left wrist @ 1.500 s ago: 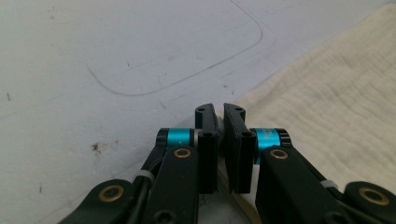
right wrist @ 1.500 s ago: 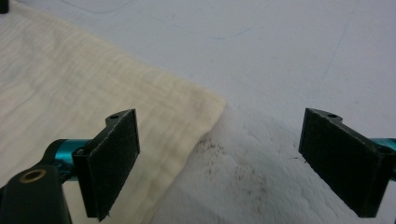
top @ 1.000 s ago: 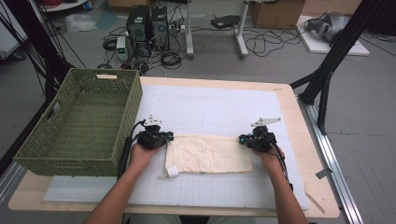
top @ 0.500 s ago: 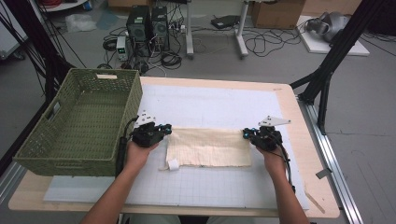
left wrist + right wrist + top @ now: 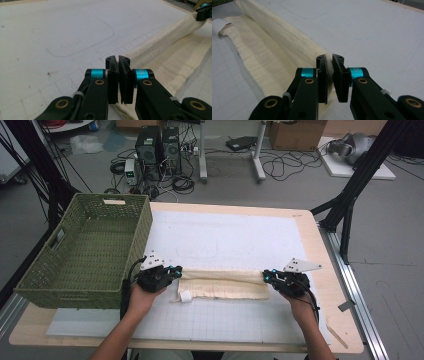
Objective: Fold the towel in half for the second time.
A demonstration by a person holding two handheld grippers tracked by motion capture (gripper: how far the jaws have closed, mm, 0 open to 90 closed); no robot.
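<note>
Folding of a cream cloth (image 5: 222,285) at mid-table, beside a green basket (image 5: 85,250). Left gripper (image 5: 176,273) and right gripper (image 5: 266,276) each clamped on one end of the cloth's lifted far fold. For an even fold: equal height, cloth taut between, edges matched before release.

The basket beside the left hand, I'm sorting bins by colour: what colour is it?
Olive green, woven; the basket shows best in the high view.
</note>
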